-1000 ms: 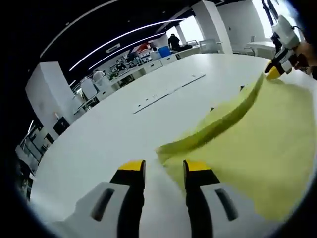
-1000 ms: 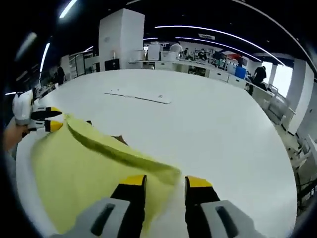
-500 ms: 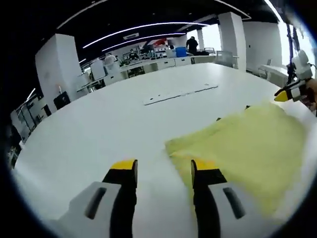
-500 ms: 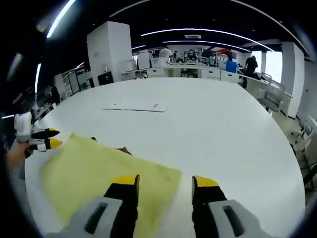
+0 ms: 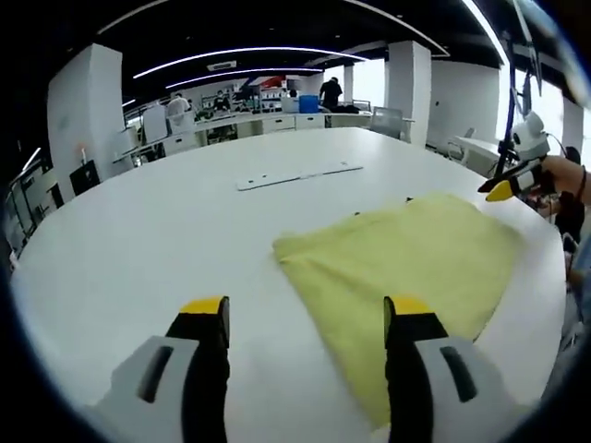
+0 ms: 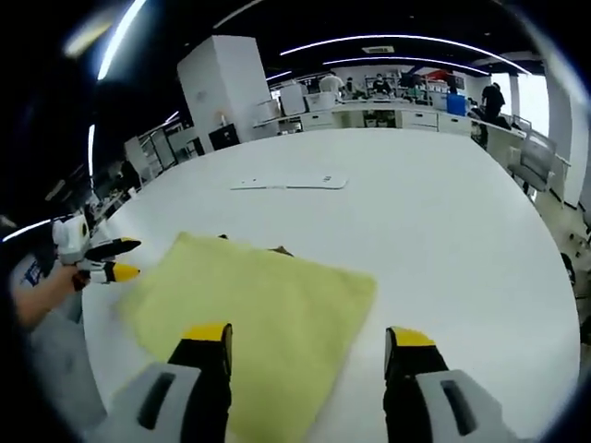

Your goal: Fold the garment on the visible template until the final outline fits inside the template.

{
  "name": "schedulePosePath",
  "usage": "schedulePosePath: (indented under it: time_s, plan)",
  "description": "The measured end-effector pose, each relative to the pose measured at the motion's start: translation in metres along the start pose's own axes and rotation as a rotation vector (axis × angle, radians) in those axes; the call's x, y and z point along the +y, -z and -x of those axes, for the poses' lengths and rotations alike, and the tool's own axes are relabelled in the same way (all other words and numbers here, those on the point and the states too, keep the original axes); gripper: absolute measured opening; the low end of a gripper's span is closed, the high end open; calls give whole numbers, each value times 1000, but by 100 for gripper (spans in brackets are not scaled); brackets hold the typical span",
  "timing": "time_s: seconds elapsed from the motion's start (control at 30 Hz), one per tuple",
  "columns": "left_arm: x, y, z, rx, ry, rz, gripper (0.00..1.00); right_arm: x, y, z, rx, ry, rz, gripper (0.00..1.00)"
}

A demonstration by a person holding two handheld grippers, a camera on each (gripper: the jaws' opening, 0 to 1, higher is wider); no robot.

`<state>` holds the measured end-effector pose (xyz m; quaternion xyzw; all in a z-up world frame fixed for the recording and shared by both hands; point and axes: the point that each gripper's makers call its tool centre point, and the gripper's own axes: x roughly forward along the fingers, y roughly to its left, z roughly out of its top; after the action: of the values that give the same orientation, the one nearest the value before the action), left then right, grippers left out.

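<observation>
A yellow garment (image 5: 406,263) is laid flat on the white table (image 5: 166,240), folded into a rough rectangle, seen from both gripper views (image 6: 254,318). In the left gripper view the left gripper (image 5: 309,318) is held above the table with its jaws spread wide and nothing between them; the garment's near corner is seen between and beyond the jaws, apart from them. The right gripper (image 5: 503,185) is seen past the garment's far edge, held in a hand (image 5: 559,175), its yellow tips slightly parted and clear of the cloth. In the right gripper view the right gripper (image 6: 309,337) is likewise held with jaws wide apart and empty, over the garment's near edge. The left gripper (image 6: 115,260) is seen just beside the garment's far corner, tips apart, not touching the cloth. Small dark marks (image 6: 277,249) are seen at the garment's far edge; whether these belong to the template cannot be told. A thin white strip (image 5: 295,173) is lying on the table well beyond the garment. Desks and people (image 5: 328,92) are seen far behind the table.
</observation>
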<state>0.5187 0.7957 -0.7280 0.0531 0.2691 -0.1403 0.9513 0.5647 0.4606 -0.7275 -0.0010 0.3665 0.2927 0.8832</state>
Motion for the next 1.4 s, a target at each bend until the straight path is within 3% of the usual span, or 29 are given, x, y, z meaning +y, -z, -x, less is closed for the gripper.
schedulePosePath:
  time_s: [0.47, 0.7, 0.83, 1.03, 1.23, 1.4]
  plan:
    - [-24, 33, 33, 67, 119, -35, 57, 28, 46, 35, 85, -73, 59, 59]
    - [-28, 49, 40, 107, 141, -49, 45, 28, 68, 43, 122, -93, 70, 48]
    - [-30, 54, 42, 113, 153, -45, 33, 29, 78, 47, 148, -111, 124, 32]
    - [-38, 63, 44, 135, 186, -44, 26, 25, 90, 50, 171, -113, 145, 22]
    - [-44, 72, 45, 171, 205, -87, 17, 21, 92, 49, 166, -106, 167, 8]
    - [-46, 72, 44, 169, 214, -80, 14, 20, 94, 49, 168, -111, 188, 3]
